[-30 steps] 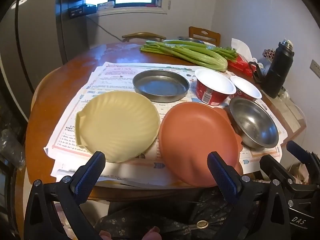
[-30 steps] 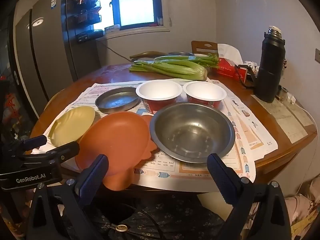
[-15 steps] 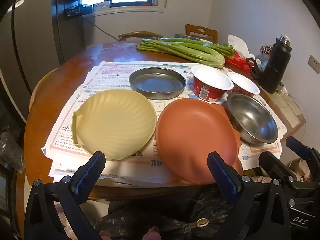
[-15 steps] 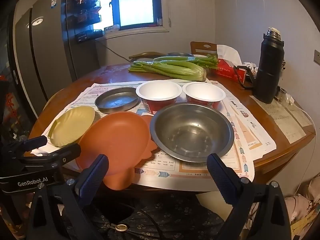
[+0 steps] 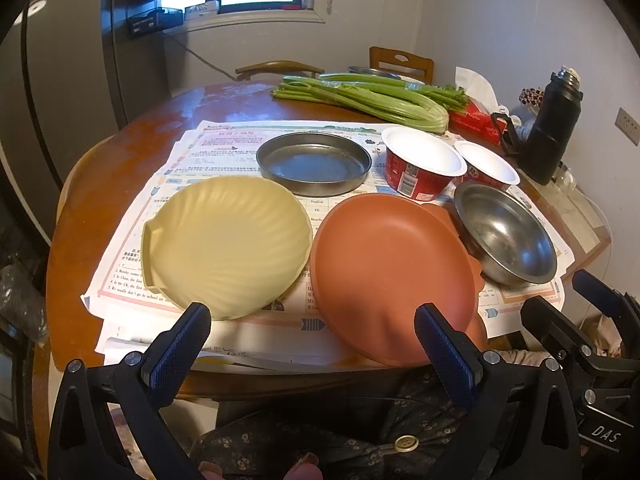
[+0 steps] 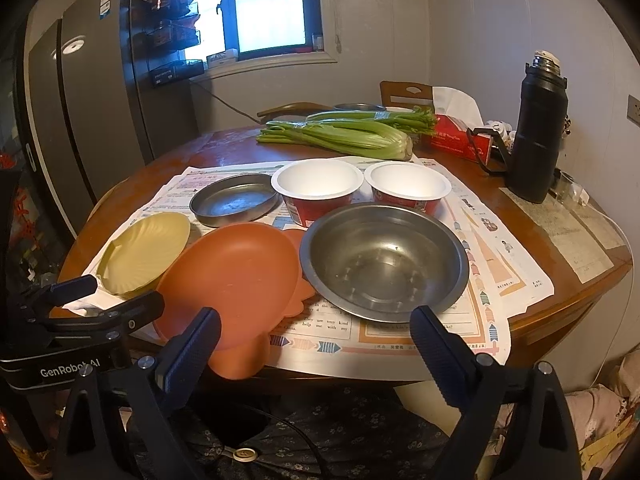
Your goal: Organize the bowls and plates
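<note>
Both the left gripper (image 5: pixel 312 340) and the right gripper (image 6: pixel 316 338) are held spread wide and empty, short of the near edge of the round wooden table (image 5: pixel 120 148). On the newspaper (image 6: pixel 492 256) are laid a yellow shell plate (image 5: pixel 228 244), an orange plate (image 5: pixel 388 272) stacked on another orange piece, and a steel bowl (image 6: pixel 384 256) touching it. Behind them are set a steel pan (image 5: pixel 314 162) and two red paper bowls (image 6: pixel 316 188), with celery (image 6: pixel 344 136) farther back.

- Yellow shell plate (image 5: pixel 228 240): near left, flat.
- Orange plate (image 5: pixel 388 272): near centre, tilted.
- Steel bowl (image 5: pixel 506 232): right.
- Steel pan (image 5: pixel 314 162): far.
- Two red cups (image 5: pixel 420 166): far right, upright.
</note>
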Demonstrator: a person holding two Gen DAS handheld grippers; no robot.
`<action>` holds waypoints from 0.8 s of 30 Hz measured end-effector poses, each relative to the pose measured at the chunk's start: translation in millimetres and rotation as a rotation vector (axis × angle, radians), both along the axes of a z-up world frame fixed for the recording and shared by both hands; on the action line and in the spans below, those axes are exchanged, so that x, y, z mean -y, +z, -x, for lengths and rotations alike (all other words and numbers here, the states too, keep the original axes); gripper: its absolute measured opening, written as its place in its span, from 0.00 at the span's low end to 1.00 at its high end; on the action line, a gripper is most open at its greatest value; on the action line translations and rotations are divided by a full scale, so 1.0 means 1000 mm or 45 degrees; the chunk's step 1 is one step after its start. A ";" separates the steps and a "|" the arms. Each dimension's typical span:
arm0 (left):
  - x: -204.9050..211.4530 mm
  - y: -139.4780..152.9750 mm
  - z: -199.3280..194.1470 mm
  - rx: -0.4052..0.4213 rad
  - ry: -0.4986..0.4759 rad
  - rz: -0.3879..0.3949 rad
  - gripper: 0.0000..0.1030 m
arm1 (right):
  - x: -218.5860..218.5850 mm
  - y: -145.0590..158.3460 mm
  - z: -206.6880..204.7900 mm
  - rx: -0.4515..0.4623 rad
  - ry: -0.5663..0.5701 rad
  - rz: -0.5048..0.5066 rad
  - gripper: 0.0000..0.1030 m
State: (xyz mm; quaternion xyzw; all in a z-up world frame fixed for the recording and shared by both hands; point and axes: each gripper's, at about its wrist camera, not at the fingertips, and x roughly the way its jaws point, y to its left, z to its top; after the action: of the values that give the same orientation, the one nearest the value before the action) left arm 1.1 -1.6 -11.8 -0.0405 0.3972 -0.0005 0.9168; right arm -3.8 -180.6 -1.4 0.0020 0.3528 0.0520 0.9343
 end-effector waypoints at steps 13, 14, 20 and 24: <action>0.001 -0.002 -0.001 0.002 -0.004 -0.001 0.98 | -0.001 0.001 0.001 0.008 -0.003 -0.002 0.92; 0.001 -0.002 -0.001 0.003 -0.005 0.001 0.98 | -0.001 0.001 0.001 0.009 -0.005 0.000 0.92; 0.001 -0.001 -0.001 0.007 -0.005 0.001 0.98 | 0.001 0.001 0.000 0.006 -0.005 -0.005 0.92; 0.001 -0.001 -0.001 0.005 -0.005 0.002 0.98 | 0.002 0.000 0.000 0.008 -0.003 -0.003 0.92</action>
State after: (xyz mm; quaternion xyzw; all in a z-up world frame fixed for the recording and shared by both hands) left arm 2.0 -2.4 -13.2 -0.0402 0.3955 -0.0028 0.9176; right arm -3.8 -182.3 -1.1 0.0036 0.3499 0.0512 0.9354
